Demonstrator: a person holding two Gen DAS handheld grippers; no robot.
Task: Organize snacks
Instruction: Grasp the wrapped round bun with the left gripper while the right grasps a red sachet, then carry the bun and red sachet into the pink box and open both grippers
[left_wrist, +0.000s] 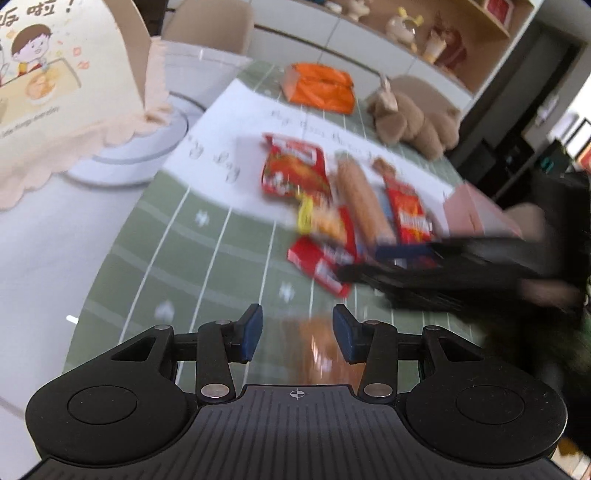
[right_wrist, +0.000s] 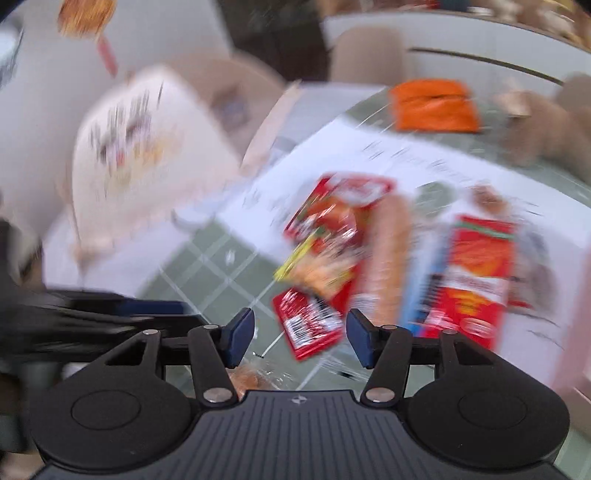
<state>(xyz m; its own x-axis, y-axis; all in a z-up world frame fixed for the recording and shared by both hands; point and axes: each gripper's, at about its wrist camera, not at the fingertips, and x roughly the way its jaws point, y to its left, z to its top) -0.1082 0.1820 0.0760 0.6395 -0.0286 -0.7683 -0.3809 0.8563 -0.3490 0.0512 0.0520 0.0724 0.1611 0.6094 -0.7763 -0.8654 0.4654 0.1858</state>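
Red snack packets (right_wrist: 314, 325) lay just ahead of the right hand-held gripper (right_wrist: 300, 338), both it and the left hand-held gripper (left_wrist: 297, 338) spread and empty; judged an approach, needing closure on one packet

Red snack packets (left_wrist: 295, 168) lie on a green white-lined tablecloth (left_wrist: 207, 266) near an orange pouch (left_wrist: 319, 86).

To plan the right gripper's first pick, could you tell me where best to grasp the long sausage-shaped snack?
Probably mid-length on the long sausage-shaped snack, from above, fingers closing across its narrow width. It lies flat, with red packets crowding its left side, so the right gripper, now open, has little room there.
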